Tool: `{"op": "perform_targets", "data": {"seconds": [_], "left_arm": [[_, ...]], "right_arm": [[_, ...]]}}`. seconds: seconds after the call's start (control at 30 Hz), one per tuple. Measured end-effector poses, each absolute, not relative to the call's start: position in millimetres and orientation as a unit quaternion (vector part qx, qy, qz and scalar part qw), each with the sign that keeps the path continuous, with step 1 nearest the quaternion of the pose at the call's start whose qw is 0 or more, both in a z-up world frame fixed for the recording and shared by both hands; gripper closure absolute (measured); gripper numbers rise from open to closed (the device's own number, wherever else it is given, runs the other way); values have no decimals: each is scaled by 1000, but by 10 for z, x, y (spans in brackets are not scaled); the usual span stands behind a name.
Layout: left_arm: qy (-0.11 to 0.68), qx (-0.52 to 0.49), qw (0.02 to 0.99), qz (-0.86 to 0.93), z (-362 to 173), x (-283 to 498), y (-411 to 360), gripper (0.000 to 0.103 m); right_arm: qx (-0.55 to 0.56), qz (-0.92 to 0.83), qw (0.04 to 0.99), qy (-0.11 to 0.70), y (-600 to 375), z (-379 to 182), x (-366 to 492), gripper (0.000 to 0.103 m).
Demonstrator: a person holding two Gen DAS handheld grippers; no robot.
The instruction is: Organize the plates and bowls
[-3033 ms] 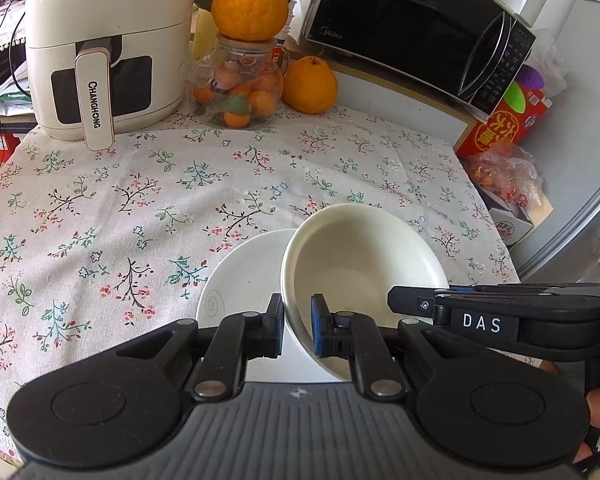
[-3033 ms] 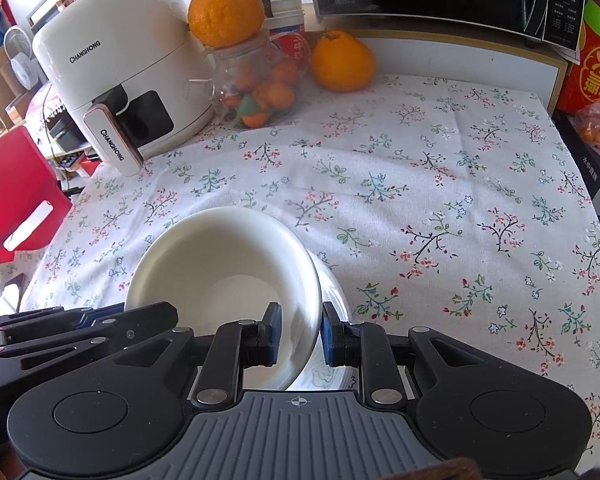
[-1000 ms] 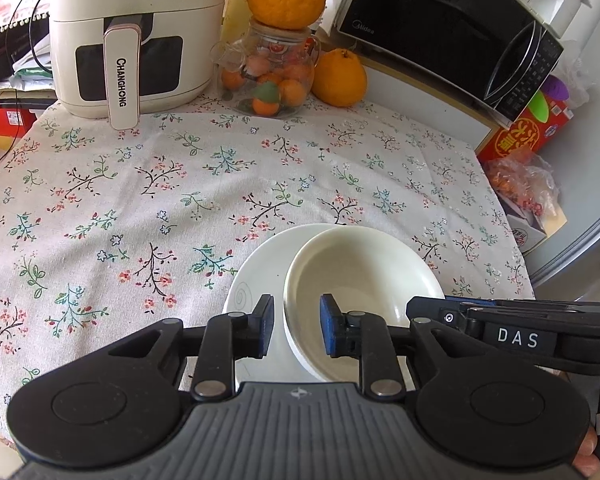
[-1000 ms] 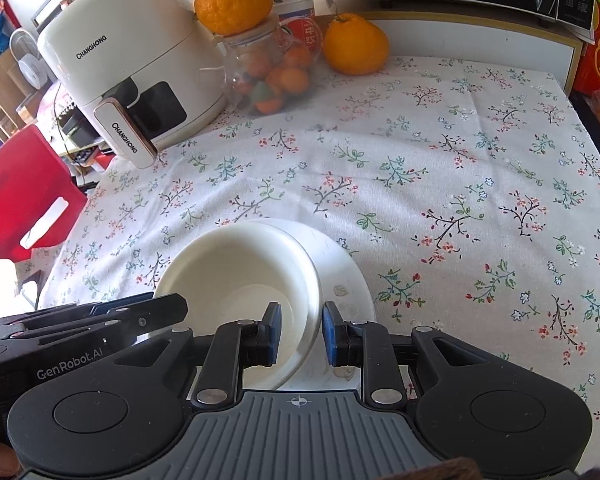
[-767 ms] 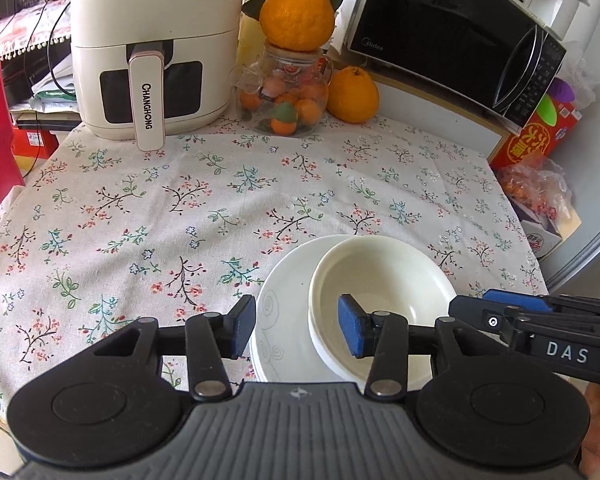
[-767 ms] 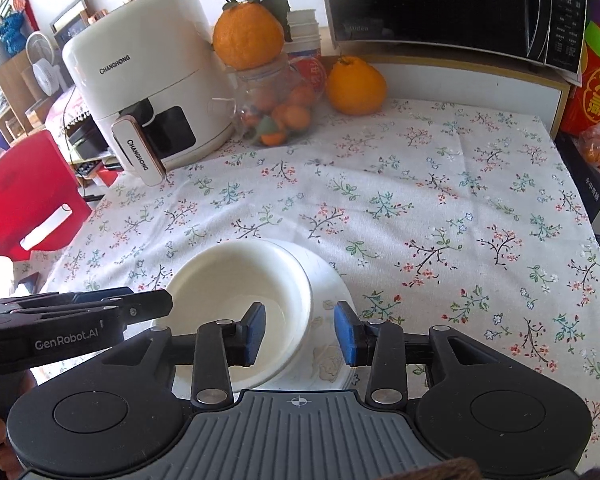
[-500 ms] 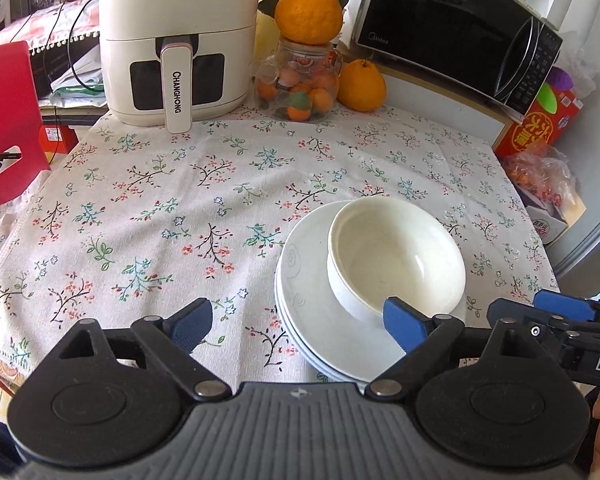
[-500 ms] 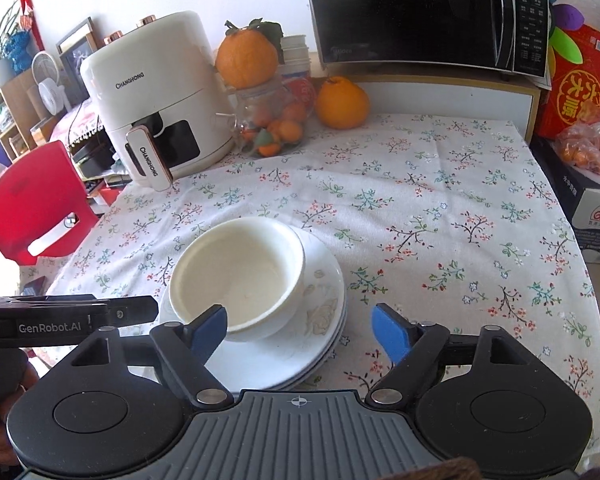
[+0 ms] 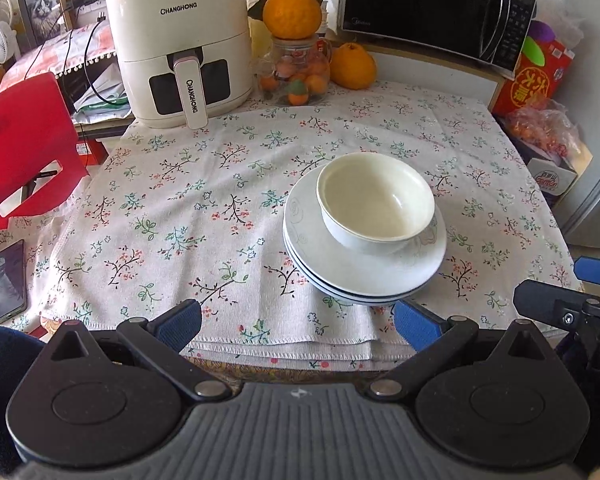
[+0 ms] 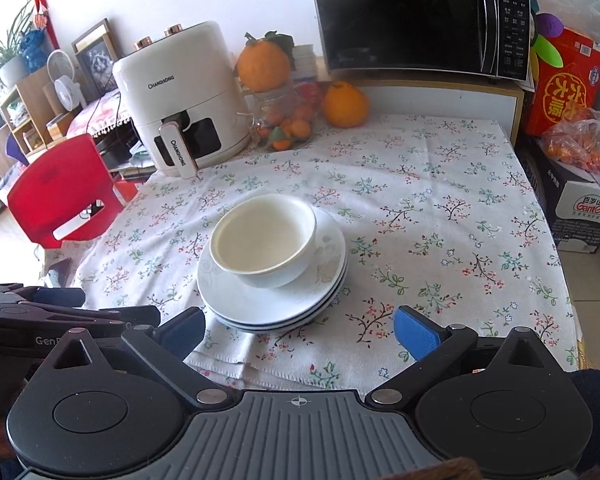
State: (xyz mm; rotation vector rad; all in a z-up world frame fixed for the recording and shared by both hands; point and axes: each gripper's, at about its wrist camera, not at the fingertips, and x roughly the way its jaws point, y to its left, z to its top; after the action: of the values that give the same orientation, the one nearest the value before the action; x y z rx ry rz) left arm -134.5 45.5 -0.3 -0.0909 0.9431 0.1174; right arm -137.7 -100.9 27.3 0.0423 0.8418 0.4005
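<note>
Near the table's (image 9: 236, 344) front edge, both grippers are held spread wide and empty, jaws just opened: left gripper (image 9: 296, 322), right gripper (image 10: 298, 330). Just beyond, the bowl (image 9: 376, 202) sits upright on stacked plates (image 9: 340, 264). Open cloth (image 9: 160, 208) lies leftward. An air fryer (image 9: 180, 40), fruit jar (image 9: 298, 72) and microwave (image 9: 432, 8) line the far edge.

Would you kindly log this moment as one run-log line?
bowl: upright on plates | left gripper: open, jaws just opened, empty | right gripper: open, jaws just opened, empty
</note>
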Motion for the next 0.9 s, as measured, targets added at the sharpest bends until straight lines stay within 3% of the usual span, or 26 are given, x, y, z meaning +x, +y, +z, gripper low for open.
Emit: {"op": "perform_targets", "data": {"seconds": [0.9], "left_arm": [[433,-49,899,46,148,-1495,297,0]], "right_arm": [[15,166,896,412,-1027,304,-1370,1]]}}
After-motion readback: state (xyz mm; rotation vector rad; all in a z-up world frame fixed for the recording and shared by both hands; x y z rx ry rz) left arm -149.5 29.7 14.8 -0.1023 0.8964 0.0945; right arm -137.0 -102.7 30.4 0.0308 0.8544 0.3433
